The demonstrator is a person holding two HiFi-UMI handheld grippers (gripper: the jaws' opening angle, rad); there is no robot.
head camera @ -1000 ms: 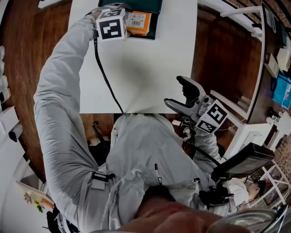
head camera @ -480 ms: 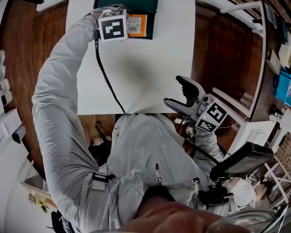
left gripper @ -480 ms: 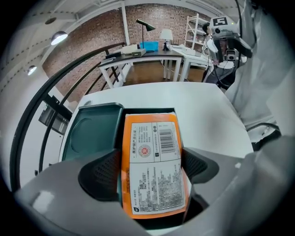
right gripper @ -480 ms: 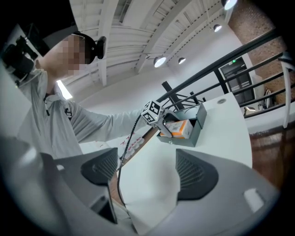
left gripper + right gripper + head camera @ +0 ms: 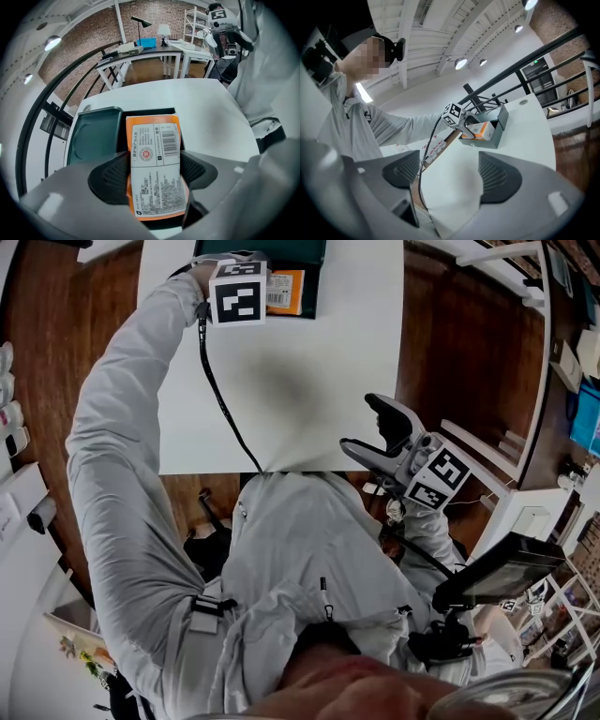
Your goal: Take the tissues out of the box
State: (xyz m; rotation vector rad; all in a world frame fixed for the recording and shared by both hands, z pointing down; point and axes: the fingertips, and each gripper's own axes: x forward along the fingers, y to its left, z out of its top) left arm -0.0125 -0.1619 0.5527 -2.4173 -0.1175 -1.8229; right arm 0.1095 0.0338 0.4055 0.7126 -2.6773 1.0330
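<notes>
Left tongs (image 5: 154, 180) just closed, pinching pack (image 5: 154, 140) mid-body, frame centre, over box (image 5: 93, 136). Judged light, soft, slick film: grip flanks gently. Right tongs (image 5: 450, 176) apart, empty.

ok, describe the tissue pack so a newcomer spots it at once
On the white table, find the dark green box at the far edge. The tissue pack lies inside it: the only orange thing there, with a white barcode label.

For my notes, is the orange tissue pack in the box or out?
In. The tissue pack lies inside the dark box; the left gripper, whose jaws have just been closing, pinches it.
</notes>
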